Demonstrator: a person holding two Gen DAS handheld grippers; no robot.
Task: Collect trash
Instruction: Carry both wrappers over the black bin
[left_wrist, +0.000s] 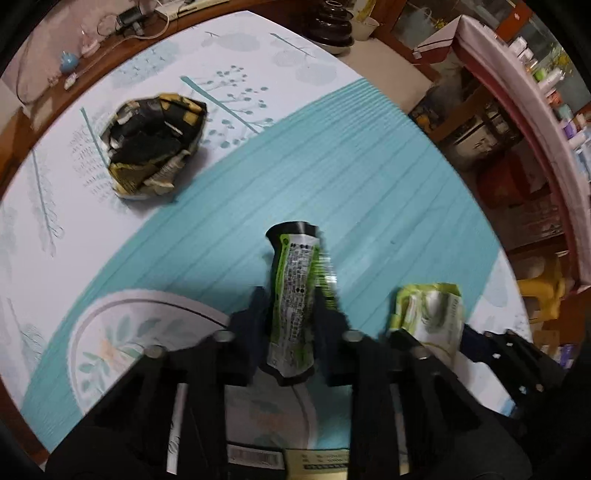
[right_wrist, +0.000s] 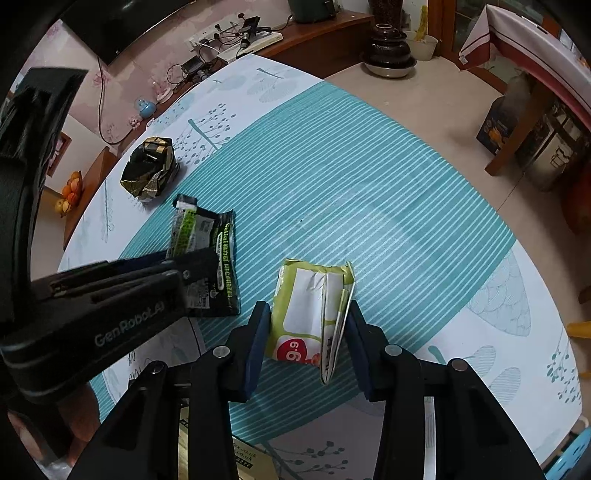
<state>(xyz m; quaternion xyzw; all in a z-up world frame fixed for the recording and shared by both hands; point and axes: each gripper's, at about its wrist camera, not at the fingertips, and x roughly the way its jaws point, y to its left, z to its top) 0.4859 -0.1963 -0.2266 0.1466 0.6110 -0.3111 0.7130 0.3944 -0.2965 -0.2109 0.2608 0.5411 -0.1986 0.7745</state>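
A black and green snack wrapper (left_wrist: 295, 266) lies flat on the teal striped tablecloth (left_wrist: 369, 184), and my left gripper (left_wrist: 291, 299) is shut on it, pointing steeply down. The right wrist view shows the same wrapper (right_wrist: 221, 240) under my left gripper (right_wrist: 207, 262). Just to its right a folded green and white packet (right_wrist: 303, 314) sits between the blue pads of my right gripper (right_wrist: 308, 308), which press on both of its sides. In the left wrist view this packet (left_wrist: 432, 310) shows beside my right gripper (left_wrist: 437, 336). A crumpled black and gold wrapper (left_wrist: 155, 147) (right_wrist: 149, 168) lies loose farther back on the left.
The table's curved edge (right_wrist: 535, 280) drops to a beige floor on the right. A dark stacked pot (right_wrist: 388, 48) and a cardboard box (right_wrist: 495, 122) stand on the floor. A sideboard with a power strip and cables (right_wrist: 229, 37) runs behind the table.
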